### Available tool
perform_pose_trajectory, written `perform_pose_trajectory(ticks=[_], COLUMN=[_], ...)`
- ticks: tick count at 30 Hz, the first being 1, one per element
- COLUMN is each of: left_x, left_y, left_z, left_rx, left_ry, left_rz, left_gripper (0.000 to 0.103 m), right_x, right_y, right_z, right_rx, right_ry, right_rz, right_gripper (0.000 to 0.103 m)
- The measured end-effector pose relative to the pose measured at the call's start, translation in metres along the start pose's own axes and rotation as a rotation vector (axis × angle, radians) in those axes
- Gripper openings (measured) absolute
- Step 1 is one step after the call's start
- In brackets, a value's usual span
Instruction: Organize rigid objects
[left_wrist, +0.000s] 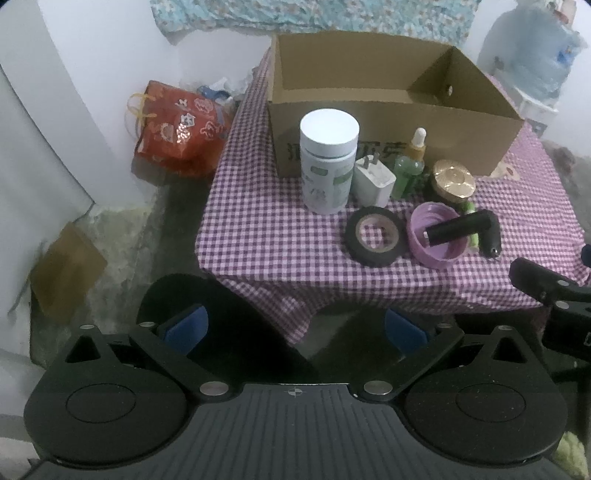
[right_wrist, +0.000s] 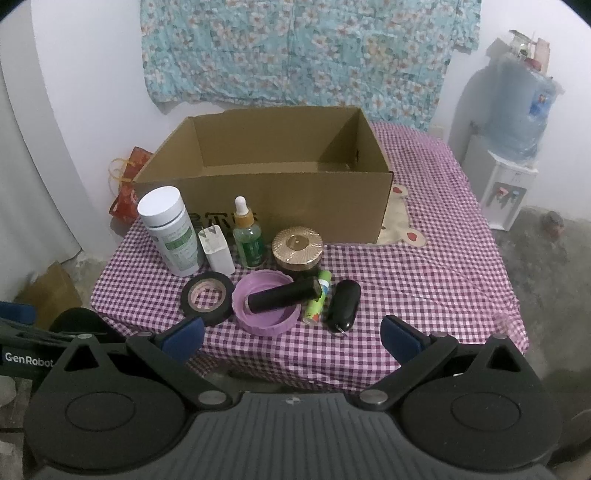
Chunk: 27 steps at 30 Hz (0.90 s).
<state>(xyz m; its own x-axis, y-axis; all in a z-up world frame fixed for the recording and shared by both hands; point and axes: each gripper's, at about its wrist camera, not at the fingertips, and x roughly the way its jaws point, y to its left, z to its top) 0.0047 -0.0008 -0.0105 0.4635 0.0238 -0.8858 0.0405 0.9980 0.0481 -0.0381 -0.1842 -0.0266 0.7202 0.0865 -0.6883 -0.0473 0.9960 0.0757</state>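
Observation:
An open cardboard box (right_wrist: 295, 199) (left_wrist: 388, 122) stands on the checked table. In front of it stand a white bottle (right_wrist: 170, 232) (left_wrist: 327, 162), a white charger (right_wrist: 217, 250) (left_wrist: 373, 181), a green dropper bottle (right_wrist: 249, 236) (left_wrist: 410, 170) and a gold-lidded jar (right_wrist: 297, 245) (left_wrist: 453, 181). Nearer lie a black tape roll (right_wrist: 207, 297) (left_wrist: 375, 236), a purple lid (right_wrist: 269, 317) (left_wrist: 436, 236) with a black cylinder (right_wrist: 282, 297) (left_wrist: 454, 230) across it, a green tube (right_wrist: 317, 302) and a black oval case (right_wrist: 343, 304). My left gripper (left_wrist: 295, 328) and right gripper (right_wrist: 291, 334) are open, empty, short of the table's near edge.
A red gift bag (left_wrist: 177, 129) lies on the floor left of the table. A water dispenser (right_wrist: 509, 147) stands at the right wall. A brown paper bag (left_wrist: 66, 273) leans at the left wall. The right gripper's body (left_wrist: 554, 295) shows at the left view's right edge.

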Motion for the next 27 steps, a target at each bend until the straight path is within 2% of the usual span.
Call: perform_pose_trajectory(ticks=[4, 9, 12, 15, 17, 21, 24, 27], left_x=[0.003, 0.004, 0.008, 0.016, 0.021, 0.035, 0.043, 0.055], left_y=[-0.003, -0.007, -0.009, -0.005, -0.007, -0.021, -0.028, -0.04], left_z=[0.004, 0.011, 0.014, 0.022, 0.027, 0.041, 0.05, 0.055], left_rx=[0.004, 0.012, 0.031, -0.016, -0.032, 0.042, 0.073, 0.131], left_ry=[-0.009, -0.091, -0.155, -0.179, -0.192, -0.184, -0.148, -0.123], left_rz=[-0.036, -0.111, -0.219, -0.378, -0.442, -0.421, -0.453, -0.415], left_gripper=[0.103, 0.103, 0.103, 0.103, 0.103, 0.103, 0.103, 0.103], right_x=[0.001, 0.005, 0.008, 0.011, 0.011, 0.019, 0.034, 0.051], right_y=[-0.005, -0.012, -0.021, -0.037, -0.05, -0.07, -0.084, -0.092], right_z=[0.002, 0.008, 0.012, 0.014, 0.016, 0.02, 0.021, 0.021], right_rx=[0.022, 0.007, 0.009, 0.059, 0.103, 0.16, 0.23, 0.29], right_ry=[-0.015, -0.038, -0.043, -0.066, -0.091, -0.126, -0.1, -0.064], right_rz=[0.002, -0.027, -0.034, 0.01, 0.047, 0.1, 0.177, 0.255], right_gripper=[0.103, 0.103, 0.103, 0.103, 0.103, 0.103, 0.103, 0.1])
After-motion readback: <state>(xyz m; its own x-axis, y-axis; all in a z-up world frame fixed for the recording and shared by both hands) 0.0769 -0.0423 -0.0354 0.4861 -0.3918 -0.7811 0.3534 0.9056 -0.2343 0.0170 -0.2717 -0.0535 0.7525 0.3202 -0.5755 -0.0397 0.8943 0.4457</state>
